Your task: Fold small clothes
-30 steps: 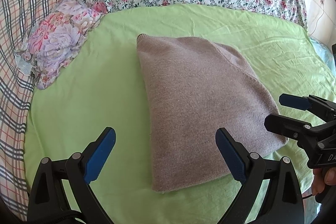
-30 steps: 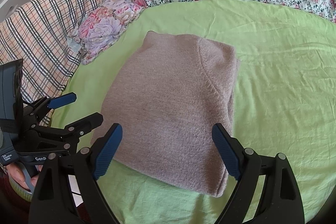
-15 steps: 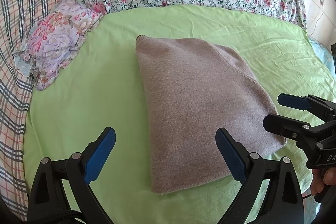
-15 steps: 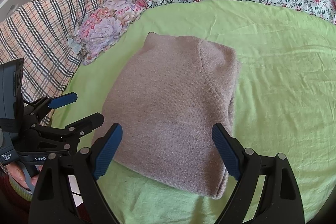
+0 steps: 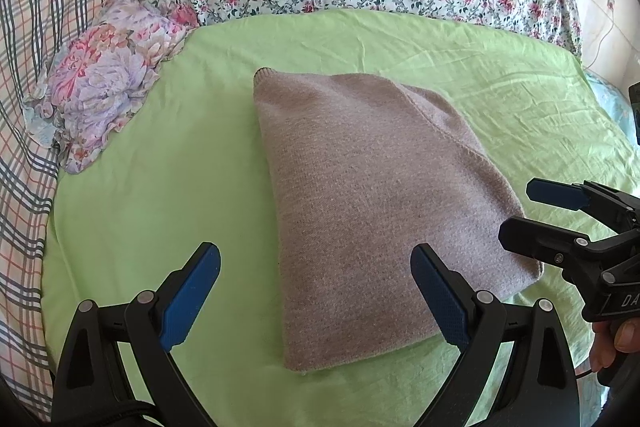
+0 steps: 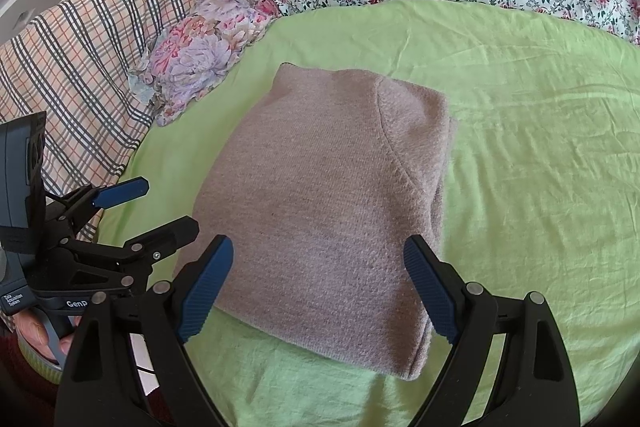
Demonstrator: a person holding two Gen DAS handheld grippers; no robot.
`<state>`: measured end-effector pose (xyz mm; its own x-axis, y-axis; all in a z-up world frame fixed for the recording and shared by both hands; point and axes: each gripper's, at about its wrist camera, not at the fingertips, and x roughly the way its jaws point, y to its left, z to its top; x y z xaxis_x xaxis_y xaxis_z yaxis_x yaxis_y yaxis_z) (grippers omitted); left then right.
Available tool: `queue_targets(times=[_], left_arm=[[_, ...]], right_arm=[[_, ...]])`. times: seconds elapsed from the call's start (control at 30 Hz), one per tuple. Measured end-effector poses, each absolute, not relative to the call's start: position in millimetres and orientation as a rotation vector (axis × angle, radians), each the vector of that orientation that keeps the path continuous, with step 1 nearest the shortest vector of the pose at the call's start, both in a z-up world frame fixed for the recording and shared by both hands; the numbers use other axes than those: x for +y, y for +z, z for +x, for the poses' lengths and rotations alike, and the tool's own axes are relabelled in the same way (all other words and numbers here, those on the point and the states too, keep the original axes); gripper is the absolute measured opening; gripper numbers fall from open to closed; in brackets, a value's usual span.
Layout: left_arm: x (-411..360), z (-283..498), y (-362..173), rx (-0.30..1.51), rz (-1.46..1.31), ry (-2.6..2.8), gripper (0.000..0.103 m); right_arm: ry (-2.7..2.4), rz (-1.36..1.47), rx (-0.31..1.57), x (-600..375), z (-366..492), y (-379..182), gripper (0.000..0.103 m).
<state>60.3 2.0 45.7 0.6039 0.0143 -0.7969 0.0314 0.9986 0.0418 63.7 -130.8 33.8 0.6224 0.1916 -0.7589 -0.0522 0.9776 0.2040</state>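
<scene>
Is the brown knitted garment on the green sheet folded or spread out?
Folded. The knitted garment lies as a compact block on the green sheet, with stacked layers showing along its right edge and no sleeves out.

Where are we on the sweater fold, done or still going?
Looks done: the mauve knit sweater lies as a compact folded rectangle on the green sheet, edges stacked. In hand: nothing; the left gripper and the right gripper are both open, above its near edge, not touching it. Left: at most a tidy-up; no other loose garment shows.
</scene>
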Motion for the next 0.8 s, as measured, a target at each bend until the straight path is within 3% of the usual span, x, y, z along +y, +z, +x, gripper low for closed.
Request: queue_targets(times=[0.8], left_arm=[[0.9, 66.1, 45.4, 0.926, 0.055, -0.02, 0.096]], right_arm=[[0.136, 0.166, 0.888, -130.9, 66.6, 35.2, 0.087]])
